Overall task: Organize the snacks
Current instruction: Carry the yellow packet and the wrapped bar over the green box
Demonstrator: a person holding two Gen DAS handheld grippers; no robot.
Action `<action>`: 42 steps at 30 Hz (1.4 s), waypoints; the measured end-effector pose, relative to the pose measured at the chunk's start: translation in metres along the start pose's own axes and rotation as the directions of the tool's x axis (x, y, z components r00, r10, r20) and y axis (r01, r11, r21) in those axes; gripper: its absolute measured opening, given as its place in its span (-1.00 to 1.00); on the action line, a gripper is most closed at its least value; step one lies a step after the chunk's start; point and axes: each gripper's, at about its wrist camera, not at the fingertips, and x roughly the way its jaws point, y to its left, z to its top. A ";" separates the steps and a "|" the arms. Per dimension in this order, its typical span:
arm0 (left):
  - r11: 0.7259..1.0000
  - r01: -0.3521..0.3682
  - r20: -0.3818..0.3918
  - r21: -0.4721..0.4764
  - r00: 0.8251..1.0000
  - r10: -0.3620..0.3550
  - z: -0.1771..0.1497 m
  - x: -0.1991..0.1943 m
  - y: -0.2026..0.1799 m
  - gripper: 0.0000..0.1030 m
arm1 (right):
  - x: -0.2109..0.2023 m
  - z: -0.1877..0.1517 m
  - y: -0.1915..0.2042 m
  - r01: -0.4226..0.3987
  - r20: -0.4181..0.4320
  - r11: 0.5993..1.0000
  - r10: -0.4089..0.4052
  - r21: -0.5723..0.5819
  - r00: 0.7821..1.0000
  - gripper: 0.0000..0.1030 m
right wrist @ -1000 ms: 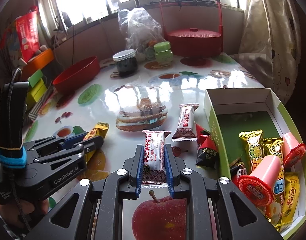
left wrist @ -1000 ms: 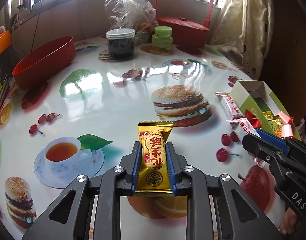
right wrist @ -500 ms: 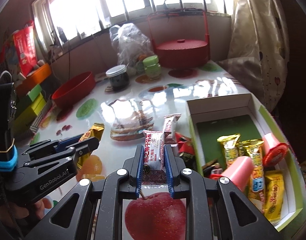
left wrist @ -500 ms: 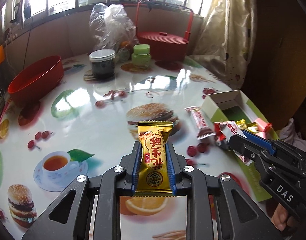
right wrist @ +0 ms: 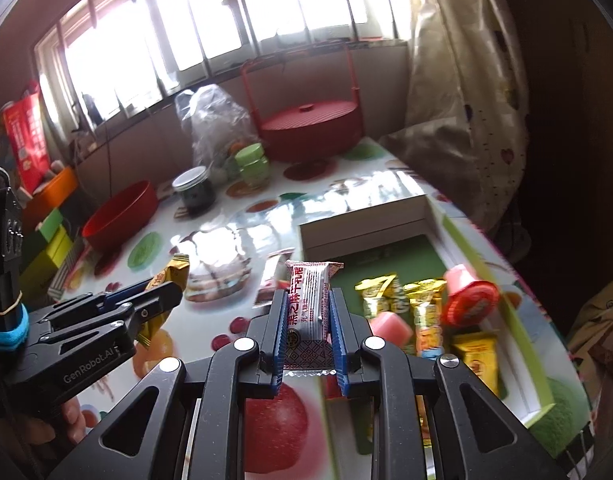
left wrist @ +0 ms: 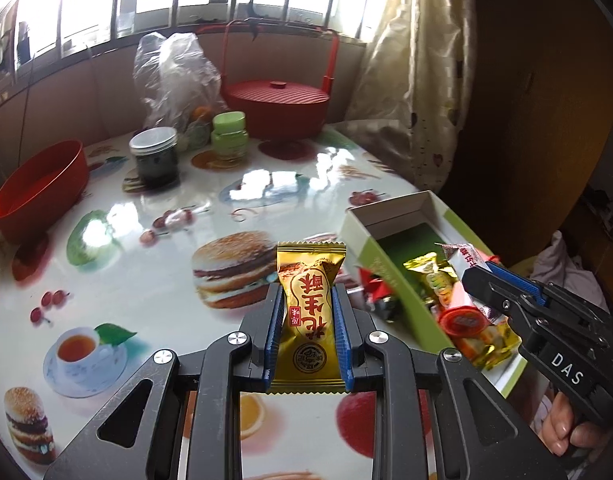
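Carry step — both grippers loaded, above the table. Left gripper (left wrist: 308,332) clamps a gold snack packet (left wrist: 309,316); right gripper (right wrist: 307,330) clamps a white-and-maroon snack bar (right wrist: 308,312) near the green box (right wrist: 526,304). Next, I'd say: move over the box's bare floor, release both.

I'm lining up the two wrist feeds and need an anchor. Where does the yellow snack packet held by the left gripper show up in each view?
Left wrist: the yellow snack packet sits bottom centre, upright between the left gripper fingers.
Right wrist: the same packet pokes out at centre left, past the left gripper's tip.
Shared landmark: the red lidded basket at the table's far side, under the window.
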 end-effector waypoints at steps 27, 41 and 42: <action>0.988 0.150 -0.052 0.044 0.988 -0.148 0.017 0.030 -0.061 -0.51 | -0.037 -0.024 -0.067 0.134 0.003 0.983 -0.135 0.122 0.991 -0.63; 0.980 0.196 -0.114 0.041 0.975 -0.190 0.015 0.057 -0.072 -0.51 | -0.030 -0.034 -0.078 0.176 -0.033 0.976 -0.174 0.127 0.984 -0.63; 0.979 0.198 -0.116 0.039 0.975 -0.192 0.016 0.059 -0.073 -0.51 | -0.029 -0.035 -0.079 0.176 -0.037 0.976 -0.173 0.127 0.984 -0.63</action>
